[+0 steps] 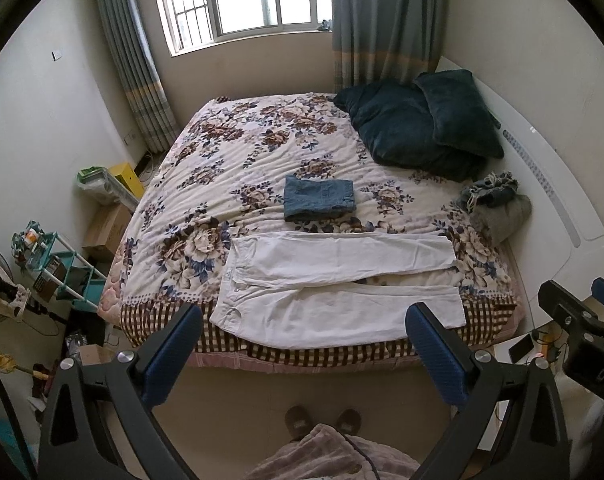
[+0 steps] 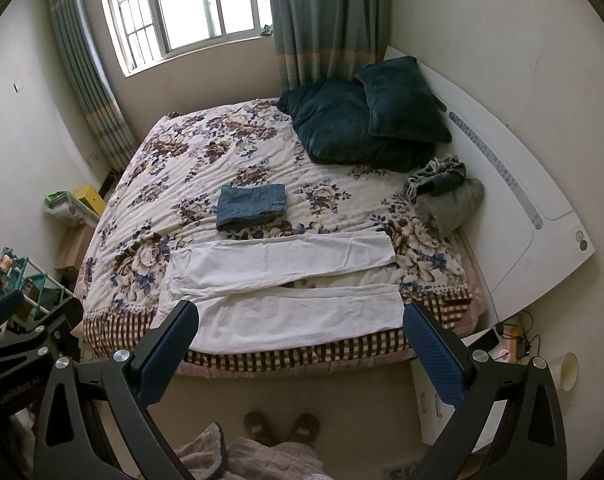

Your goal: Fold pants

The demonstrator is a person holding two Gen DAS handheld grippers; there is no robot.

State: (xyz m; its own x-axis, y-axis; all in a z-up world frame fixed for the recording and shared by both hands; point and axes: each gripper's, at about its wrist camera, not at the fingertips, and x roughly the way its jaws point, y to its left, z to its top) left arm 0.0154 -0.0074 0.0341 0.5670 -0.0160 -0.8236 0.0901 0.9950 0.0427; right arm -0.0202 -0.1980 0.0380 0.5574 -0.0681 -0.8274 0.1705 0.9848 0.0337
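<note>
White pants (image 1: pixel 333 288) (image 2: pixel 282 284) lie flat along the near edge of the bed, waistband to the left, both legs stretched to the right with a narrow gap between them. My left gripper (image 1: pixel 303 320) is held high above the bed's near edge, open and empty, short of the pants. My right gripper (image 2: pixel 302 320) is also open and empty at the same height, and it shows at the right edge of the left wrist view. A folded pair of blue jeans (image 1: pixel 319 198) (image 2: pixel 250 206) rests behind the white pants, mid-bed.
The bed (image 1: pixel 230 152) carries a floral quilt. Dark teal pillows (image 1: pixel 417 128) and a grey clothes heap (image 1: pixel 497 204) sit at the right by the white headboard (image 2: pixel 541 200). A teal rack (image 1: pixel 58 268) and boxes crowd the left floor. A person's slippers (image 1: pixel 321 420) stand below.
</note>
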